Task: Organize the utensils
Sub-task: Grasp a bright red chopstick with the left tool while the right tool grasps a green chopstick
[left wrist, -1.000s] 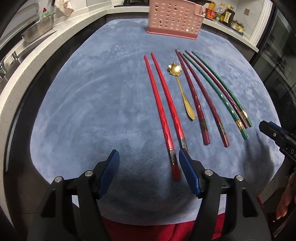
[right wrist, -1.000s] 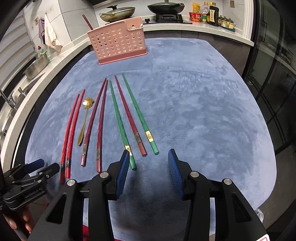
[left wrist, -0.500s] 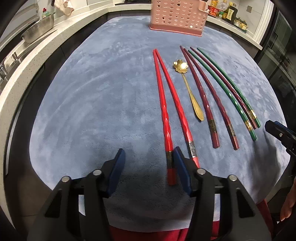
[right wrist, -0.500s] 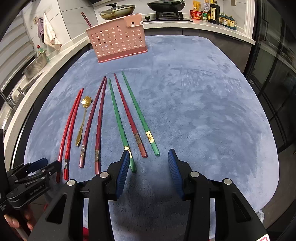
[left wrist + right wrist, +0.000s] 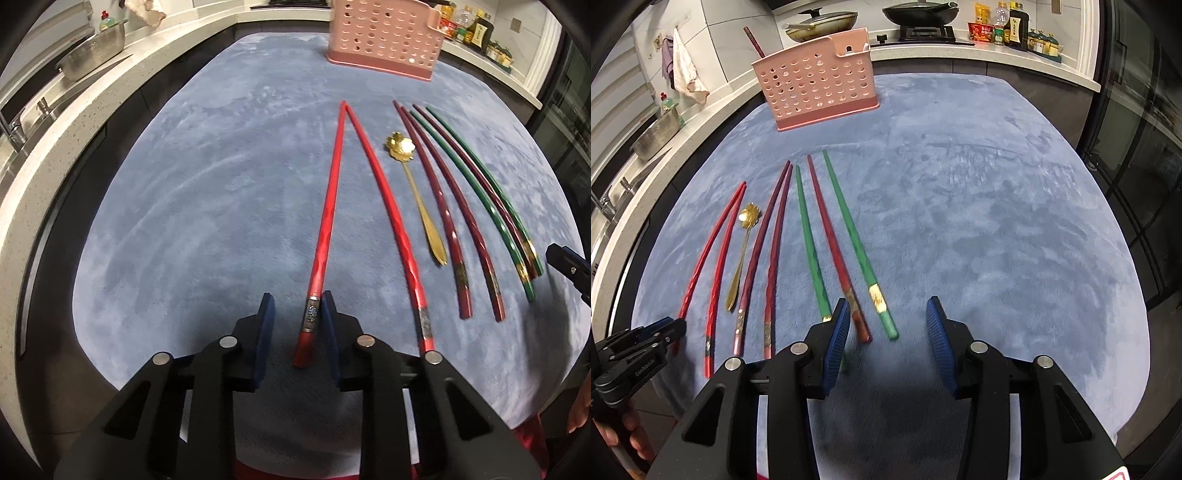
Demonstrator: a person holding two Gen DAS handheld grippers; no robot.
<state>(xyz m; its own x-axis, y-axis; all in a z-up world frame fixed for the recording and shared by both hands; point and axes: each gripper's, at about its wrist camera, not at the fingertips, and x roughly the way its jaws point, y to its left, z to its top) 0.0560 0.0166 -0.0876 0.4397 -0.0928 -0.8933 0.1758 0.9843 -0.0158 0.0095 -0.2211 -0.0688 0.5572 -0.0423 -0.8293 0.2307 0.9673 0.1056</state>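
My left gripper (image 5: 297, 317) sits low over a blue-grey mat (image 5: 207, 206), jaws narrowed round the butt end of one bright red chopstick (image 5: 325, 236). The right pad touches its metal band; the left pad stands apart, so not clamped yet. Its red partner (image 5: 391, 221) lies just to the right, tips meeting at the far end. Next, left to right: a gold spoon (image 5: 417, 192) w/ flower-shaped bowl, two dark red chopsticks (image 5: 447, 221), then green chopsticks (image 5: 849, 232) w/ another dark red one between. My right gripper (image 5: 886, 317) hovers w/ jaws wide over the butt ends of that last group, holding nothing. A pink perforated utensil basket (image 5: 816, 88) stands upright at the mat's far edge, well apart from the row.
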